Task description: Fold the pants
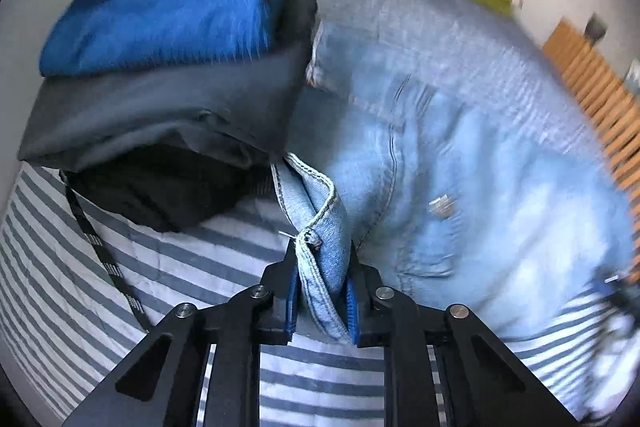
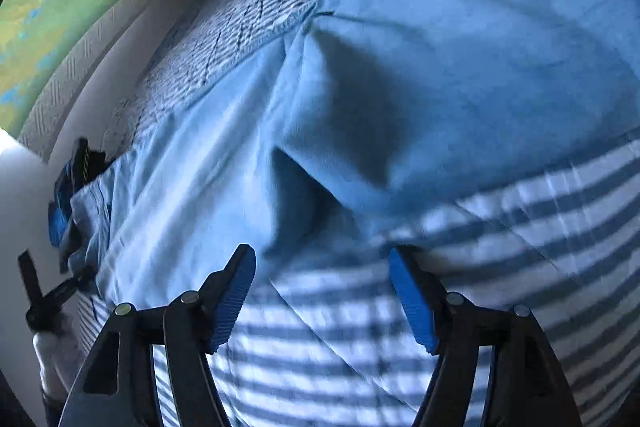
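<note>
- Striped bed cover (image 1: 192, 259) carries light-blue jeans (image 1: 460, 155) beside folded clothes (image 1: 172, 67).
- Left tool (image 1: 322, 291) is clamped on the jeans' hem.
- Right tool (image 2: 322, 301) gapes apart, holding nothing.

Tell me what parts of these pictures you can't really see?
- Left wrist view: the jeans are smeared by motion blur, so pockets and seams are unclear.
- Left wrist view: the left gripper covers the pinched denim edge.
- Left wrist view: the black garment lies mostly under the folded pile.
- Right wrist view: the pants' far end runs past the frame edge.
</note>
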Demonstrator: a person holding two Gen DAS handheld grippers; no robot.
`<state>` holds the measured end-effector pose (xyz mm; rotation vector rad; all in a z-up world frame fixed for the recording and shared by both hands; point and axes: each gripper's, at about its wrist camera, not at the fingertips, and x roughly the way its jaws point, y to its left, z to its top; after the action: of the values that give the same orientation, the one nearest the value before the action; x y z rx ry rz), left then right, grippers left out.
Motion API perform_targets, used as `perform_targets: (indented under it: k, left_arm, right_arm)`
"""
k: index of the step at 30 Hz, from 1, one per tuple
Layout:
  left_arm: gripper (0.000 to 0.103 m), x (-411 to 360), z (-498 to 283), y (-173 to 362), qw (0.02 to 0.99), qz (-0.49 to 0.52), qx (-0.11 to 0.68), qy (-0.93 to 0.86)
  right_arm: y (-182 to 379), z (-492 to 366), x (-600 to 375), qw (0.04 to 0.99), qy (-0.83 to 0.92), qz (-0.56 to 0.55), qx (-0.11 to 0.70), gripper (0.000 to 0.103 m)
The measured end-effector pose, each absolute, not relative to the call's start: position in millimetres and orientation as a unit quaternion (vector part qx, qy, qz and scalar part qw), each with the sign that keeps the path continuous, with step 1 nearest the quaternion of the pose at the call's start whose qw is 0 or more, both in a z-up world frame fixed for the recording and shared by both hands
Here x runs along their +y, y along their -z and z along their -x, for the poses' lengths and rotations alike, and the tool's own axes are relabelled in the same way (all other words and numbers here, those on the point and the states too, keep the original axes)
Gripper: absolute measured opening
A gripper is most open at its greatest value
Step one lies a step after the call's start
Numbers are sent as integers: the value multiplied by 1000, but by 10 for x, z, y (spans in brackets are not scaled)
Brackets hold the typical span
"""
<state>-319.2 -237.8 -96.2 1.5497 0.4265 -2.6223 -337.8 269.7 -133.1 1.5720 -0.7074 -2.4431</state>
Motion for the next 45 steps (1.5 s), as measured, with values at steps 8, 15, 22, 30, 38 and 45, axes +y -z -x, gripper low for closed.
perform_targets:
  k: [8,15,22,30,38,45]
  left_arm:
    - [17,-2429,3051,496,16,-479,147,865]
    - [16,-2158,2990,217,5,-459,148,876]
    - [16,-2361,2569,17,-5,-446,182,876]
    - [15,-3145,1599,247,43,-452,229,861]
    - [27,-3695,1117,806,114,-524,195,821]
    - [51,-3535,1083,493,170,-506,97,840]
  right_arm:
    - [1368,3649,2340,61,842,-481,-237,89]
    - [1329,3745,2476,43,835,-492,-242,18]
    - [861,3655,2577,58,844,-489,-214,8]
    - [495,3190,2184,115,828,-516,-187,8]
    - [858,2776,1226,168,799,-564,-120,28]
    - [629,2270,2012,188,819,-523,-143,44]
